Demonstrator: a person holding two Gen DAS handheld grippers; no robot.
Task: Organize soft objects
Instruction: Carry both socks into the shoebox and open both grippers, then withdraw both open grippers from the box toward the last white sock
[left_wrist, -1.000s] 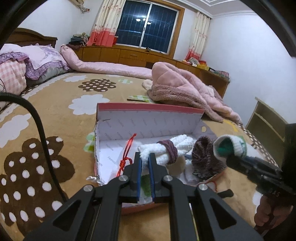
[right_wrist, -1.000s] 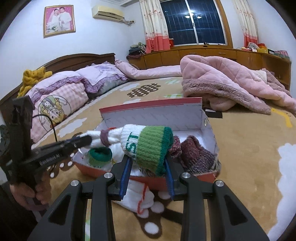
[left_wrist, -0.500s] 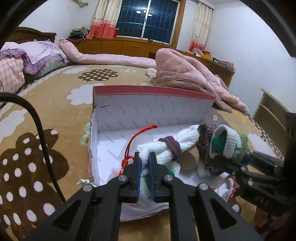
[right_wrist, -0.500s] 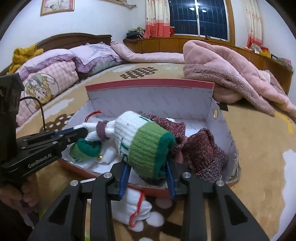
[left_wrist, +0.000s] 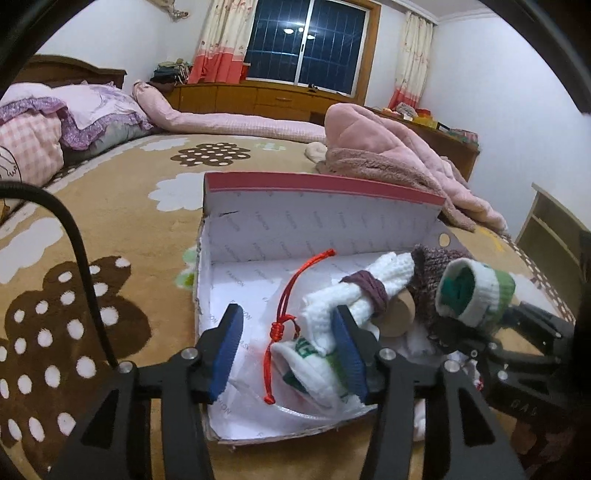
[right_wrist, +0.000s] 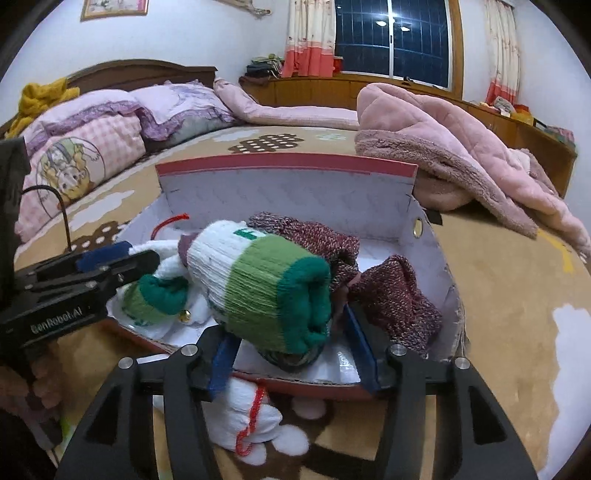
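While both sets of jaws open, sock roll (right_wrist: 258, 291) between right jaws released into box (right_wrist: 288, 166); next: withdraw, fetch white sock (right_wrist: 251, 417).

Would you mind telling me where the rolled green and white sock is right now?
In the right wrist view the green and white sock sits low and central, between the opening jaws of the right gripper, over the near edge of the shoe box, beside the maroon knit.

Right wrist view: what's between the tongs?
The rolled green-and-white sock, over the box; the tongs are opening and no longer press it.
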